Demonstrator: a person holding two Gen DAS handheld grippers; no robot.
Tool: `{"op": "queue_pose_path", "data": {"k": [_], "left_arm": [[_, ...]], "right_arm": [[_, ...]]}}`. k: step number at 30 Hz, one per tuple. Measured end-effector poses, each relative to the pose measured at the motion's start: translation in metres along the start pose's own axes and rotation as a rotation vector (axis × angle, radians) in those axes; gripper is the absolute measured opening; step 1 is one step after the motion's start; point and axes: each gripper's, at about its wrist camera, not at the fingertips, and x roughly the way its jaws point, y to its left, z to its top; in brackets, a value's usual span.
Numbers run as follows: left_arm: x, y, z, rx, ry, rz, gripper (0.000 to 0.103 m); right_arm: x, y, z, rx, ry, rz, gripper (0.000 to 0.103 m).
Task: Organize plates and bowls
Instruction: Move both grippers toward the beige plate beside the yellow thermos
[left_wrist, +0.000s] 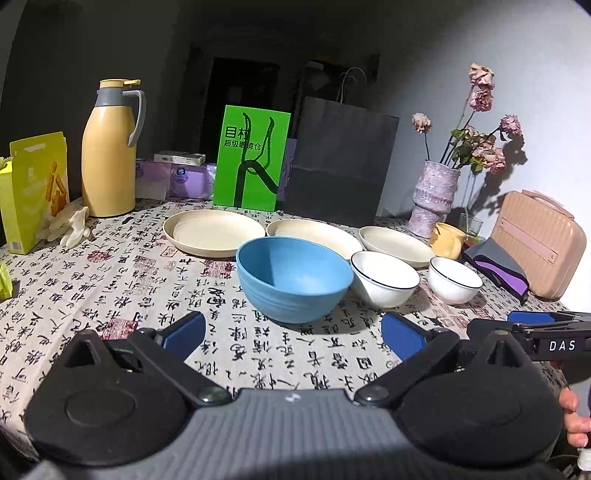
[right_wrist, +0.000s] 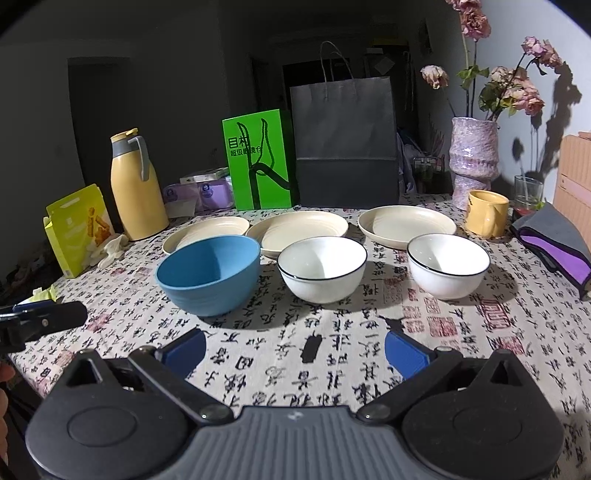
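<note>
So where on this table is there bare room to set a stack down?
Bare tablecloth lies between the bowls and both jaws, and left of the blue bowl toward the yellow box. It is crowded behind: three cream plates, bags, vase, mug.

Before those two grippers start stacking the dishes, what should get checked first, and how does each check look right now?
1. Left gripper open, holding nothing: ok.
2. Right gripper open, holding nothing: ok.
3. Blue bowl upright, nothing inside: ok.
4. Two white bowls upright and apart: ok.
5. Three cream plates lie flat behind the bowls: ok.
6. Yellow mug clear of the right plate: cannot tell.
</note>
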Motion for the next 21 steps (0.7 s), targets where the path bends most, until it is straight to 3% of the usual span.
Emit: {"op": "queue_pose_path", "data": {"k": [21], "left_arm": [[0.04,0.028,0.04,-0.058,-0.017,0.008,0.103]], "right_arm": [[0.059,0.022,0.051,-0.095,-0.04,0.07,0.103]]}}
